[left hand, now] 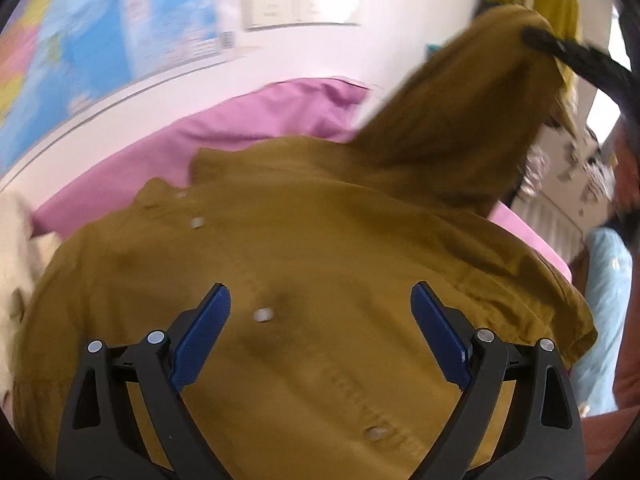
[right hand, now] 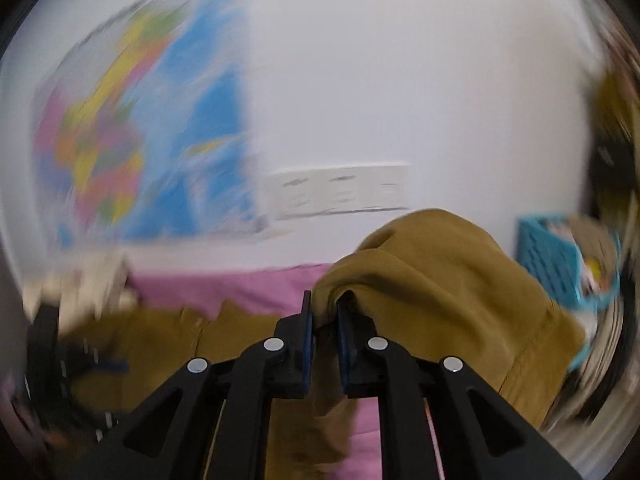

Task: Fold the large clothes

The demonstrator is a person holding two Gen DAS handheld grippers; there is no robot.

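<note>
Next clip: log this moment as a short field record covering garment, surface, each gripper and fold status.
garment: mustard button-up shirt, front up, one part lifted
surface: pink sheet
left gripper: open, above the shirt front, holding nothing
right gripper: shut on a bunch of the shirt's fabric, raised above the sheet
background: wall map, blue basket
fold status: not yet folded; lifted part still in the air

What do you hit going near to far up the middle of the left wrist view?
Open left gripper → mustard shirt → pink sheet → white wall with socket plate.
</note>
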